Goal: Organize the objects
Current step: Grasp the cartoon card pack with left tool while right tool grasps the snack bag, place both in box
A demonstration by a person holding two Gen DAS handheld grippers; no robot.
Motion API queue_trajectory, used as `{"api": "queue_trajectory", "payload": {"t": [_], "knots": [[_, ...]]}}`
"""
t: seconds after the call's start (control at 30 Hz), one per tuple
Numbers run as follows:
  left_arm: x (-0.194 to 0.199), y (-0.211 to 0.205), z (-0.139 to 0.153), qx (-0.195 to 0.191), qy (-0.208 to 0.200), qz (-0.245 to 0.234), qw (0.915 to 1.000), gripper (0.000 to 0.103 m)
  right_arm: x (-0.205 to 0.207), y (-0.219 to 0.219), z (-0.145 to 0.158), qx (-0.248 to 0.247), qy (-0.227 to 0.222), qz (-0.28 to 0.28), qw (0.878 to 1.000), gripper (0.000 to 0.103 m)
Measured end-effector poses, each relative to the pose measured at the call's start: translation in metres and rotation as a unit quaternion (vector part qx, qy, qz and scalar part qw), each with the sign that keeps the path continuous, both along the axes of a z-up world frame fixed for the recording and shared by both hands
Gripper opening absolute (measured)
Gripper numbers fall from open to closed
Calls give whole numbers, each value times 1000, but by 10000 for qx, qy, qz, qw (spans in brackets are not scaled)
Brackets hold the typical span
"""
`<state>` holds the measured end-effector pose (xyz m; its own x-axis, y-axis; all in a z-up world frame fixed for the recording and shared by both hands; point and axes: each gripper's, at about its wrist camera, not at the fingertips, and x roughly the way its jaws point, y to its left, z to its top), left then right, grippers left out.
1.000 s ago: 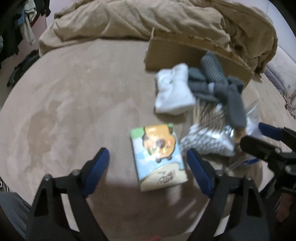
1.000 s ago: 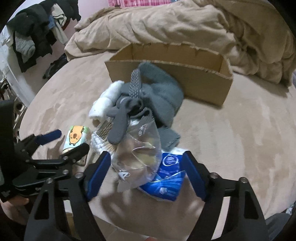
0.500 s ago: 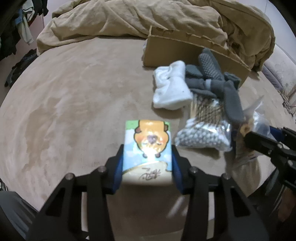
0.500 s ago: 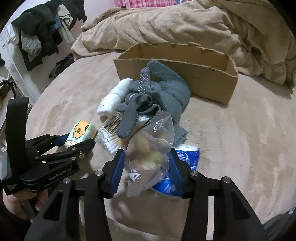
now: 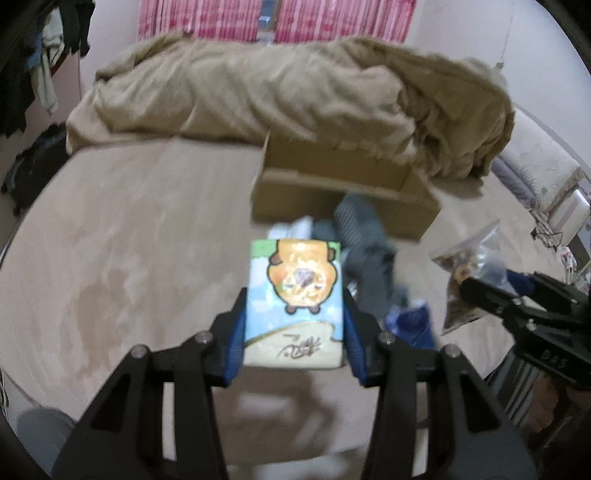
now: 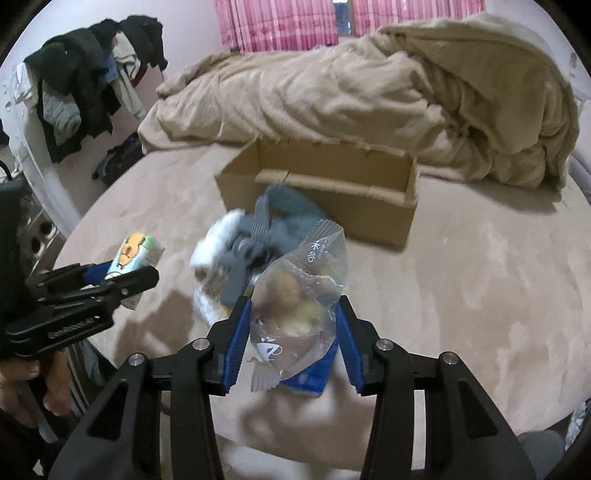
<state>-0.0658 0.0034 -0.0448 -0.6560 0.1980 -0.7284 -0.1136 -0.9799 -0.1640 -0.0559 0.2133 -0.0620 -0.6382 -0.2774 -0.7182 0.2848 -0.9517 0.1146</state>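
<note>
A tan duvet (image 5: 295,88) lies heaped across the far side of the bed (image 5: 122,236), whose smooth beige cover carries all the items. Pink curtains (image 6: 280,22) hang on the wall behind, and dark clothing (image 6: 85,81) is piled on a rack at the left edge of the right wrist view. An open cardboard box (image 6: 325,184) sits on the bed just in front of the duvet, its interior visible and apparently bare. Directly before the box lies a heap of grey socks (image 6: 284,221) with a white cloth (image 6: 218,240) touching its left side; this heap sits between both claws and the box. A blue packet (image 5: 410,321) lies on the bed beside the heap, partly hidden behind the bag in the right wrist view. The left claw (image 5: 293,332) is clenched on a small carton (image 5: 295,299) printed with an orange cartoon animal, the blue pads pressing on both its sides, and the carton is clear of the bed surface. The right claw (image 6: 293,339) is clenched on a clear plastic bag (image 6: 299,295) of brownish contents, also clear of the surface, with the bag's top standing up between the fingers. Both claws have just been closing, each with its item between the pads. A hand (image 6: 33,384) grips the left tool's handle at lower left.
</note>
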Motion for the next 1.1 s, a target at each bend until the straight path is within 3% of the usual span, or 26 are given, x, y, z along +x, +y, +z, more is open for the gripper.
{"api": "queue_trajectory", "payload": {"t": [0.2,0.5,0.9,1.1], "knots": [[-33,27,31,-6,331,-277,9991,46,-27,19,28,-20,406,-188,9990,48],[-87,63,39,-45,556,-676,9962,46,-73,36,40,23,662,-277,9974,48],[-157,83,13,239,334,-580,9975,47,-136,42,21,-140,596,-226,9979,48],[-193,100,-19,129,-78,-644,9978,47,-166,52,-8,-255,373,-298,9985,48]]}}
